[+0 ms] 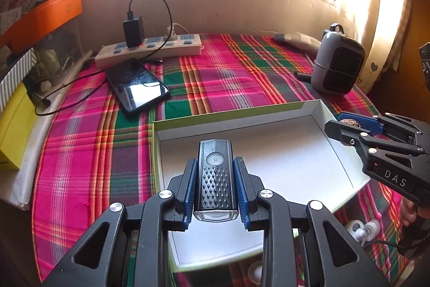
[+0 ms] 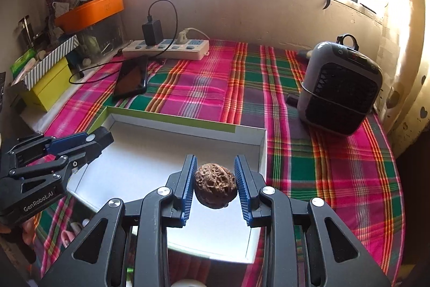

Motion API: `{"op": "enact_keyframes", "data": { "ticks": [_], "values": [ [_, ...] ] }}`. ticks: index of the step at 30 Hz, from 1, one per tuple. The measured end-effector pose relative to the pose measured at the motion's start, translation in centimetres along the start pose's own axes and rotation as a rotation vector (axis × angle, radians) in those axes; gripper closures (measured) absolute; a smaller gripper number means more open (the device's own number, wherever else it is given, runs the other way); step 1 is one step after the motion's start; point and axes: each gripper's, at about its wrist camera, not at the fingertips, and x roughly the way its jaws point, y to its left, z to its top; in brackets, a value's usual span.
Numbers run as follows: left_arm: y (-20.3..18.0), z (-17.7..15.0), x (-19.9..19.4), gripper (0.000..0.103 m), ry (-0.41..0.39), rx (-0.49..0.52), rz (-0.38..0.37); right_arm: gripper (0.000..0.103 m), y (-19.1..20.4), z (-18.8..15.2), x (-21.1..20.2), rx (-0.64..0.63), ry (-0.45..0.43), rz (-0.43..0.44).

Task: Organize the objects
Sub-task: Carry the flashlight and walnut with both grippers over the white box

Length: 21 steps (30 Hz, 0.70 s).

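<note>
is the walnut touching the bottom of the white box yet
Apart. The right wrist view shows the walnut clamped between the right gripper pads, hanging above the white box floor.

The left gripper [image 1: 215, 190] clamps a black bike light [image 1: 215, 179] above the near part of a white box [image 1: 282, 152] on plaid cloth [image 1: 215, 77].

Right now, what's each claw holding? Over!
Left gripper shut on bike light. Right gripper shut on walnut. Both over white box. Nothing blocking.
</note>
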Motion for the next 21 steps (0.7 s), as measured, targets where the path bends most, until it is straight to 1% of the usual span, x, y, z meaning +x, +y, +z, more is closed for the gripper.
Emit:
{"op": "enact_keyframes", "data": {
  "ticks": [4, 10, 15, 21],
  "values": [
    [0.0, 0.6, 1.5, 0.078, 0.02, -0.002, -0.005, 0.072, 0.1, 0.7, 2.0, -0.018, 0.043, -0.014],
    [0.0, 1.1, 3.2, 0.078, 0.05, -0.008, -0.009, 0.072, -0.1, 1.5, 4.5, 0.001, 0.082, -0.009],
    [0.1, 1.6, 4.2, 0.078, 0.07, -0.007, -0.004, 0.072, 0.2, 1.5, 5.5, -0.012, 0.099, -0.018],
    [0.0, 1.6, 4.8, 0.078, 0.078, -0.003, 0.001, 0.072, -0.2, 1.7, 6.4, 0.007, 0.113, -0.023]
  ]
}}
